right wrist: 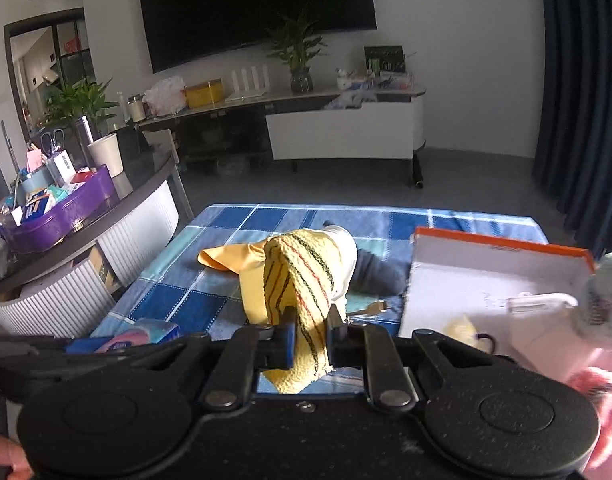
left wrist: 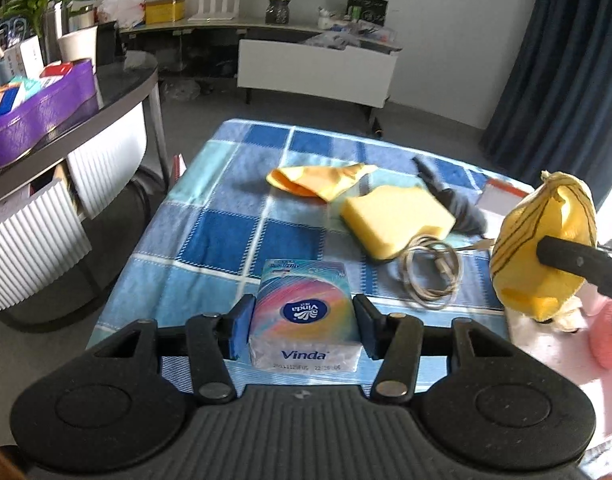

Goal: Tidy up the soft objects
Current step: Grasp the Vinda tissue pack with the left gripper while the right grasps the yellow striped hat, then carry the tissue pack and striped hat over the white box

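Left wrist view: shows the left gripper (left wrist: 301, 326) front-on, with its fingers closed against both sides of a tissue pack (left wrist: 306, 312), which stands on the checked cloth (left wrist: 225, 224). Ahead of it and slightly right lie a yellow sponge (left wrist: 398, 220), a yellow rag (left wrist: 318, 180) beyond that, a dark sock (left wrist: 454, 200) to the right of the sponge, and a coiled cable (left wrist: 430, 272) touching the sponge's near edge. At far right this view alone shows the right gripper's finger from the side, pressed into a yellow striped towel (left wrist: 546, 240) held clear of the cloth.

Right wrist view: shows the right gripper (right wrist: 312, 344) clamped on the towel (right wrist: 301, 280), jaws nearly together, the towel bunched between them and rising ahead. This view alone shows an open white box (right wrist: 486, 280) with an orange rim, just right of the gripper; inside it are a yellow item and a pale fuzzy item, neither identifiable. A pink object (right wrist: 598, 392) sits at the box's near right corner. The tissue pack (right wrist: 145, 336) appears low left, partly hidden behind the left gripper's body. The sock (right wrist: 374, 276) lies beyond the towel, the rag (right wrist: 229, 260) to its left.
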Demonstrator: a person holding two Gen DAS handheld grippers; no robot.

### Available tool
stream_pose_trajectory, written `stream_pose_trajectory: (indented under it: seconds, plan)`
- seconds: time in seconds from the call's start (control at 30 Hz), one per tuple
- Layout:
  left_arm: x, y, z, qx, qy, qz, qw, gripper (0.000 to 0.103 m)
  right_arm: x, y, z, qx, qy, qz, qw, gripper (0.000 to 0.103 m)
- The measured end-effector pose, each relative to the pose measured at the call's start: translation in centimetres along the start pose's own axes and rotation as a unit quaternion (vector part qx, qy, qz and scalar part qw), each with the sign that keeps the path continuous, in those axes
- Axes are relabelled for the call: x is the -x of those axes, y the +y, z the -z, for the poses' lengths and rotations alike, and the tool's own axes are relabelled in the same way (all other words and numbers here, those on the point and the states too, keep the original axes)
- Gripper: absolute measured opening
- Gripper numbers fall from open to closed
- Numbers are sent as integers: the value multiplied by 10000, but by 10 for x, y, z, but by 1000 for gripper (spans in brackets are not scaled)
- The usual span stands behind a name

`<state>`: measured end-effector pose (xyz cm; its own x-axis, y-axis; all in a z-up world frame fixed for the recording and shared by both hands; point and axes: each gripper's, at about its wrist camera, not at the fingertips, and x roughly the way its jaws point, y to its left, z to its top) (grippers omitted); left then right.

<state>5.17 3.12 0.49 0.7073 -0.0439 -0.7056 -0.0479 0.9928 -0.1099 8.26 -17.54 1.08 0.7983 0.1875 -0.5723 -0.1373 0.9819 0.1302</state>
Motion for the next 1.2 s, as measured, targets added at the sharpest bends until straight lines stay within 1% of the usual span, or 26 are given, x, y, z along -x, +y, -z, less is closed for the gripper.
stream_pose_trajectory:
  seconds: [0.2,0.67,1.0,1.1,1.2]
  plan:
    - [13,-19,6,-197,-81,148,9997,53,29,-8,12,-7,-61,57,10000,18]
    - [31,-50,24,-466,-110,306,9984,53,64,-16,36,-79,-118,141,9998,18]
    - [43,-76,37,-716,-190,450,9962,53,88,-27,51,-158,-261,226,9993,18]
    - [45,-83,40,-711,-169,557,9958,53,96,-32,55,-196,-321,280,9989,18]
    - [48,-92,43,-813,-204,602,9947,53,104,-38,58,-238,-387,331,9984,18]
